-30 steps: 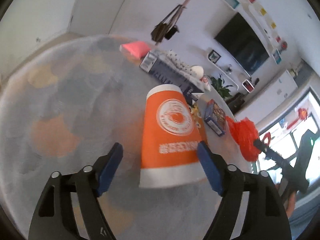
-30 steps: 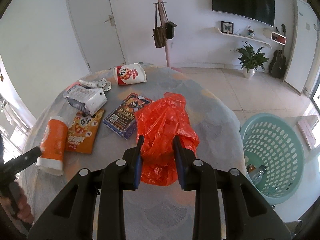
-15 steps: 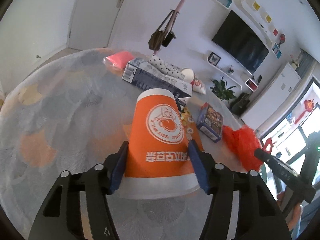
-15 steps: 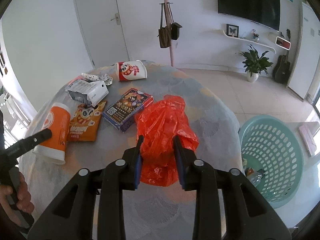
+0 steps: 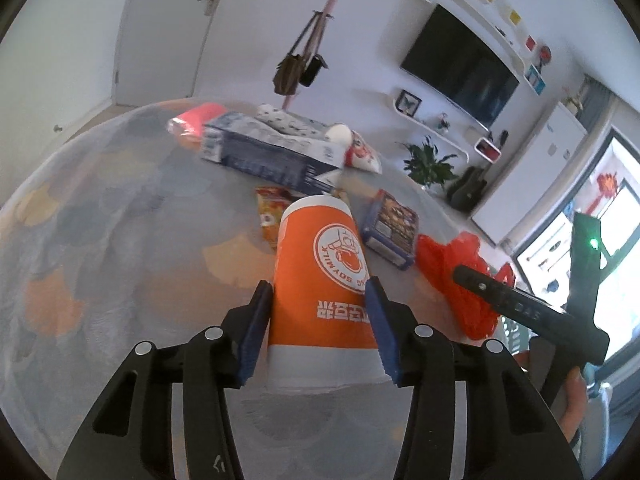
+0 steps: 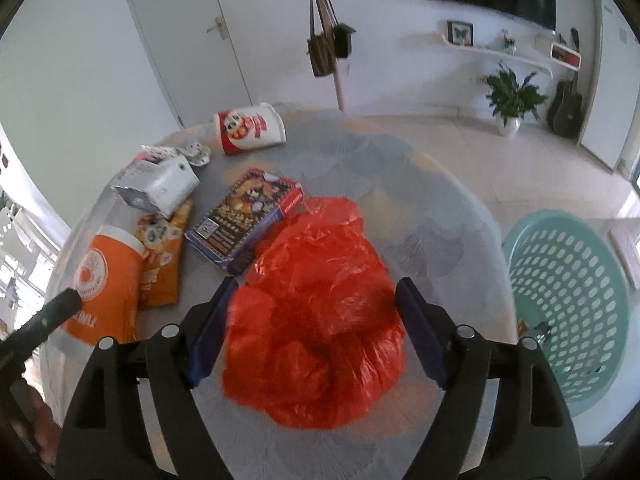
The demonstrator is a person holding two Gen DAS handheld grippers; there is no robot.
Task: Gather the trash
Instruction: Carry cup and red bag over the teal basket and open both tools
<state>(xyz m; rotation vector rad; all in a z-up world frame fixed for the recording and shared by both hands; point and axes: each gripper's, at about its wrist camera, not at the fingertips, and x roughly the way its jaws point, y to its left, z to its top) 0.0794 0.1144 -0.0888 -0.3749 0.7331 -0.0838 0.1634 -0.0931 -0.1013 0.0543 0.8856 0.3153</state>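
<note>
An orange paper cup [image 5: 320,280] with a white logo stands upside down on the round table [image 5: 100,240]. My left gripper [image 5: 318,288] holds it between its blue pads, jaws closing, both pads on the cup's sides. The same cup [image 6: 104,276] shows at the left of the right wrist view. A crumpled red plastic bag [image 6: 316,312] lies on the table between the fingers of my right gripper [image 6: 316,284]. Its jaws are opening wide and the pads stand at the bag's sides without squeezing it. The bag [image 5: 452,272] also appears in the left wrist view.
A teal laundry basket [image 6: 568,280] sits on the floor right of the table, with items inside. On the table lie a dark blue box [image 6: 248,216], an orange snack packet [image 6: 160,256], a white carton [image 6: 160,184] and a red-and-white cup [image 6: 248,128] on its side.
My left jaws went from wide apart around the orange cup to closed against its sides. My right jaws, pinched on the red bag before, have spread wide and sunk closer to it.
</note>
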